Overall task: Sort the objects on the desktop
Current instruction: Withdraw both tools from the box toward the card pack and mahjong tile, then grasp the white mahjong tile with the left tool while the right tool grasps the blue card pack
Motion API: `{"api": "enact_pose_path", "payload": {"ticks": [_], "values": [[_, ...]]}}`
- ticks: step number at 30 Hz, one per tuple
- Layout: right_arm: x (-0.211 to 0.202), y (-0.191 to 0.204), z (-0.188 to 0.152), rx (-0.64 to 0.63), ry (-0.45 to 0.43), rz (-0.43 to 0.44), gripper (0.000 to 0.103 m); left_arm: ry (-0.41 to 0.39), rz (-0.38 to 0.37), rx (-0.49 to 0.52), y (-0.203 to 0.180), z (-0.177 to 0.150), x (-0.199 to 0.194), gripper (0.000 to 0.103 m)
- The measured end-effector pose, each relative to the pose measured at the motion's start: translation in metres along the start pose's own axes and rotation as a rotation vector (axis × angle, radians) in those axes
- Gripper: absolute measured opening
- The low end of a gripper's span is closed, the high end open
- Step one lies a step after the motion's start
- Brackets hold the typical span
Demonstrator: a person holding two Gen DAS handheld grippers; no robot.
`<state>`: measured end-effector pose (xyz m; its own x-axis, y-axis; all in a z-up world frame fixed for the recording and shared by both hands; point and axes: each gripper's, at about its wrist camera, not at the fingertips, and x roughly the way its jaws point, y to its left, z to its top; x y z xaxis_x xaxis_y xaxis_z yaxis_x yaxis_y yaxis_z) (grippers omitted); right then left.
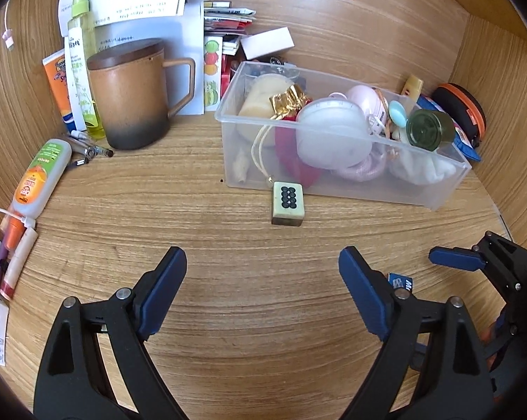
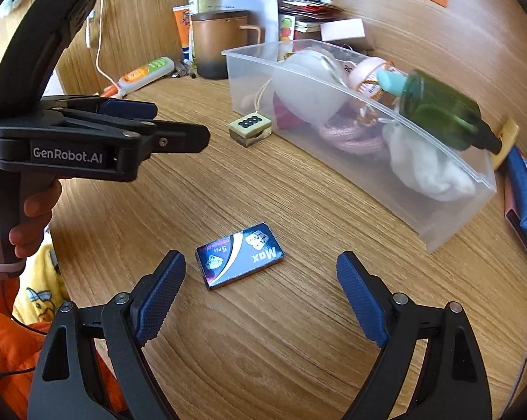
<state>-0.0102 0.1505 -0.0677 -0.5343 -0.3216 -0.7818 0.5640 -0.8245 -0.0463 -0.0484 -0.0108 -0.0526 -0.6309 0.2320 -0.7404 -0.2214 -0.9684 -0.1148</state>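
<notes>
A small blue box (image 2: 240, 255) marked "Max" lies flat on the wooden desk, just ahead of my right gripper (image 2: 261, 262), which is open with nothing between its pads. In the left wrist view only a corner of the blue box (image 1: 399, 281) shows. A mahjong tile (image 1: 287, 203) sits against the front wall of a clear plastic bin (image 1: 350, 192) full of small items. My left gripper (image 1: 263, 259) hovers open over bare desk, short of the tile. The right wrist view shows the left gripper (image 2: 179, 122) from the side, with the tile (image 2: 251, 126) beyond it.
A lidded brown mug (image 1: 130, 98), tubes, a spray bottle and papers crowd the back left. A green bottle (image 2: 438, 108) rests on the bin's rim. An orange-trimmed case (image 1: 462, 112) and a blue pouch (image 2: 525, 203) lie right of the bin. A person's hand (image 2: 36, 210) holds the left gripper.
</notes>
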Motion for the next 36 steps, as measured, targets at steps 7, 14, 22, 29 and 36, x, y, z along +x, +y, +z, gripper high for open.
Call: {"api": "enact_pose_path", "payload": {"ticks": [7,14,22,29,36], "values": [[0.008,0.006,0.004,-0.031,0.014,0.015,0.080,0.014,-0.001,-0.006,0.002,0.003,0.004,0.089],[0.007,0.006,0.005,-0.030,0.004,0.071,0.054,0.021,0.003,-0.007,0.002,0.007,0.007,0.089],[0.007,0.006,0.006,-0.029,-0.002,0.065,0.050,0.029,0.019,0.018,-0.002,0.015,0.016,0.089],[-0.001,-0.015,0.005,0.029,-0.026,0.040,0.050,0.066,0.023,0.035,-0.010,0.027,0.034,0.089],[-0.008,-0.039,0.007,0.096,-0.055,0.025,0.050,0.080,0.068,0.057,-0.014,0.040,0.053,0.074]]}}
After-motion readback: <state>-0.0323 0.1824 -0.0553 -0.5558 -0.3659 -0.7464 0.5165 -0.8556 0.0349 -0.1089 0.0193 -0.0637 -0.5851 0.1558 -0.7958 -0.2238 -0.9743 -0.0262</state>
